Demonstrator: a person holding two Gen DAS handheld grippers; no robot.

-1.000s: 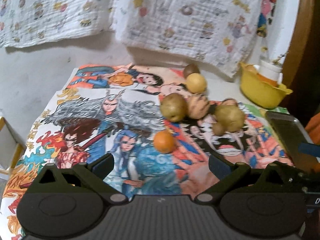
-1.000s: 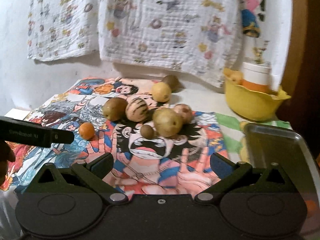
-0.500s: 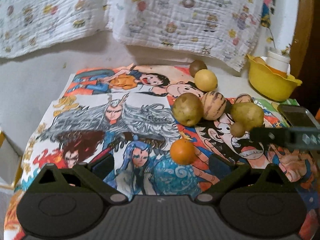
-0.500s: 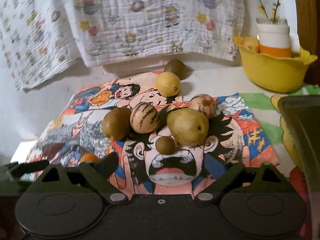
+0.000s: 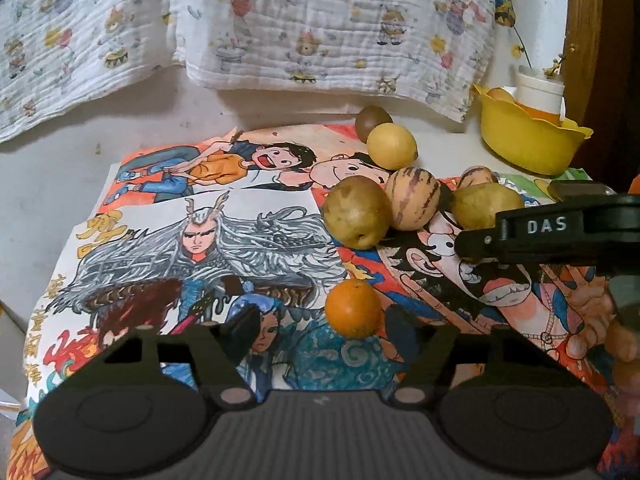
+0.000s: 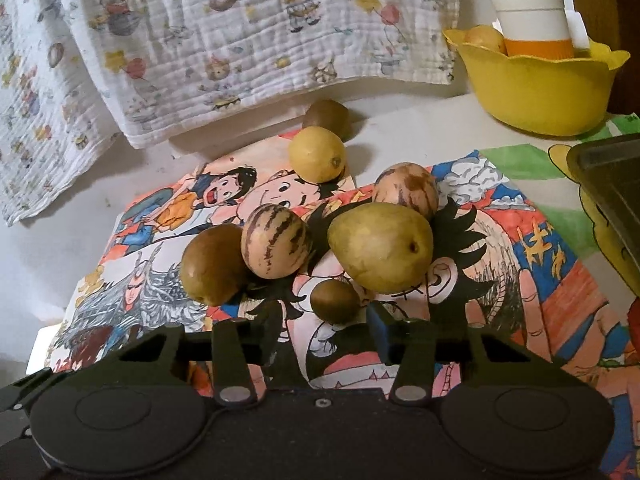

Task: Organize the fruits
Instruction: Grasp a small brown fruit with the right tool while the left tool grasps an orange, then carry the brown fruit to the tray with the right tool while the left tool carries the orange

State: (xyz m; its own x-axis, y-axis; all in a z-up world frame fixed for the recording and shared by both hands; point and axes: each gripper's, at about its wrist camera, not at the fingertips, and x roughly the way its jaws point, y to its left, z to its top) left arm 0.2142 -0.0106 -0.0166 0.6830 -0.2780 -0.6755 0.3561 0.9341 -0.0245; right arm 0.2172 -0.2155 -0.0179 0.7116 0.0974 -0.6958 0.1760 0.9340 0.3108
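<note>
yellow bowl [image 6: 536,92] far right | cloth [image 6: 240,40] behind | tray [image 6: 612,184] right

Left tool [image 5: 322,326] and right tool [image 6: 326,330] angled downward, jaws closing.

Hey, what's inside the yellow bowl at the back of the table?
The yellow bowl holds a white-and-orange container with sprigs in it, and a pale round fruit at its left. The bowl's wall hides anything lower.

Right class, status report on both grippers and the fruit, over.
Left gripper closing around orange. Right gripper closing around small brown fruit. Pear crowds behind it.
</note>
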